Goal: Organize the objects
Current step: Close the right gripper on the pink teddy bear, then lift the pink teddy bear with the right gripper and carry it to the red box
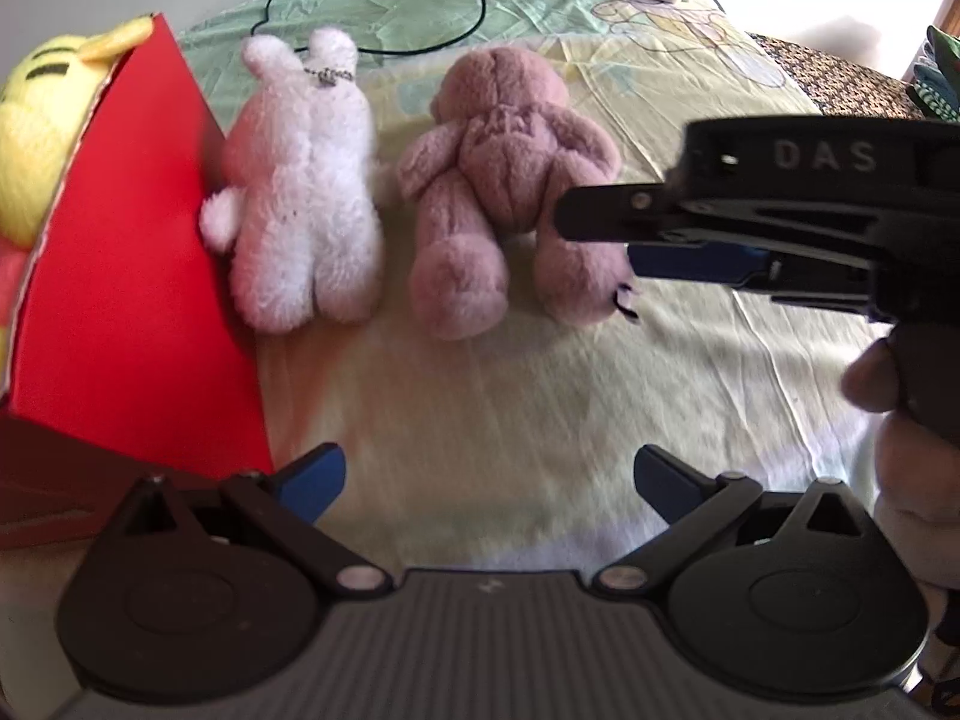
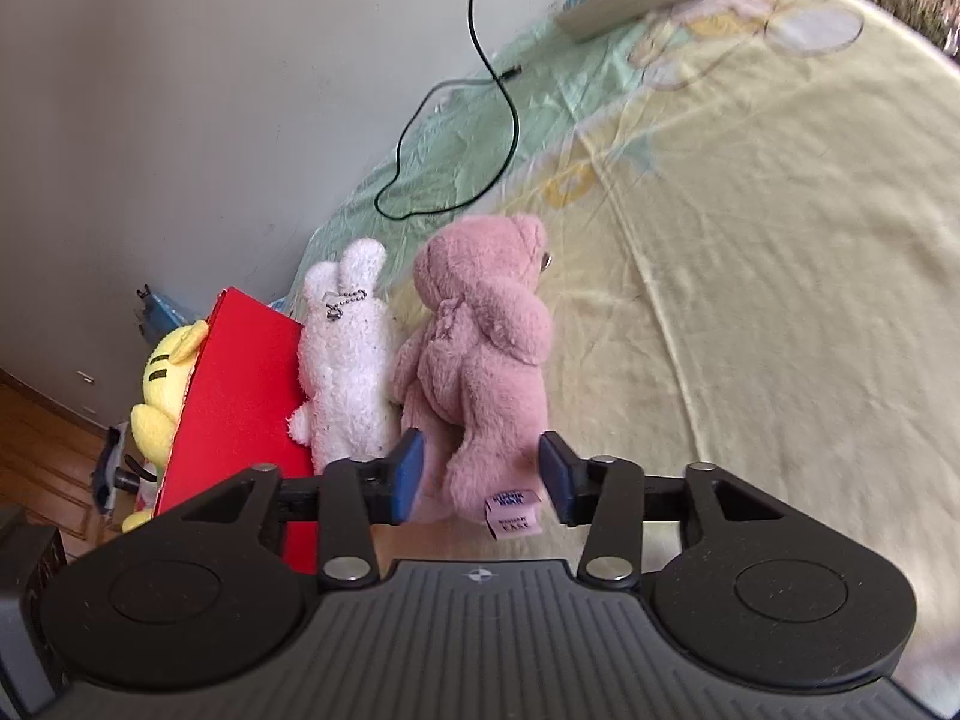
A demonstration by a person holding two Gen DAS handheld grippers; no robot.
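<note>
Our right gripper [image 2: 480, 477] is spread wide around the pink bear's [image 2: 480, 372] leg, not pinching. The bear lies face down on the sheet [image 2: 750, 300] beside the white bunny [image 2: 348, 372]; our left gripper [image 1: 489, 477] hangs open, empty.

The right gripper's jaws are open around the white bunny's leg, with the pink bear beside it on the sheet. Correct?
Not quite: the right gripper straddles the pink bear's leg, not the white bunny's. The right wrist view shows it; the bunny lies beside the bear.

Both wrist views close, forward-facing; share pink bear [image 1: 510, 180] [image 2: 480, 372].
</note>
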